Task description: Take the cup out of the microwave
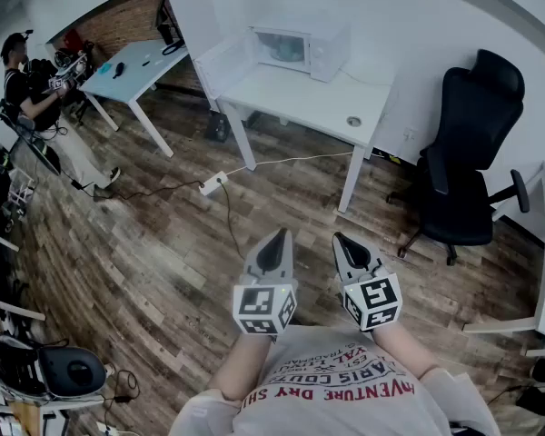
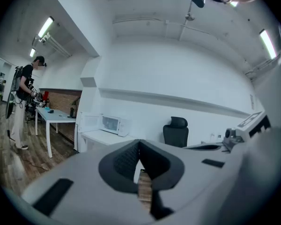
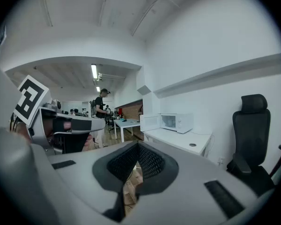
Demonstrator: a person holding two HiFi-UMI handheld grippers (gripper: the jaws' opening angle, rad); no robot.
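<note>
Left gripper (image 1: 282, 233), right gripper (image 1: 339, 238) sit closed; only head view shows power strip (image 1: 213, 184).

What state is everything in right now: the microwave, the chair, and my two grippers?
Microwave: on the white table, door swung open.
Cup: cannot be made out inside the microwave from here.
Left gripper: fingers shut, nothing between them.
Right gripper: fingers shut, nothing between them.
Office chair: empty, standing beside the table.
</note>
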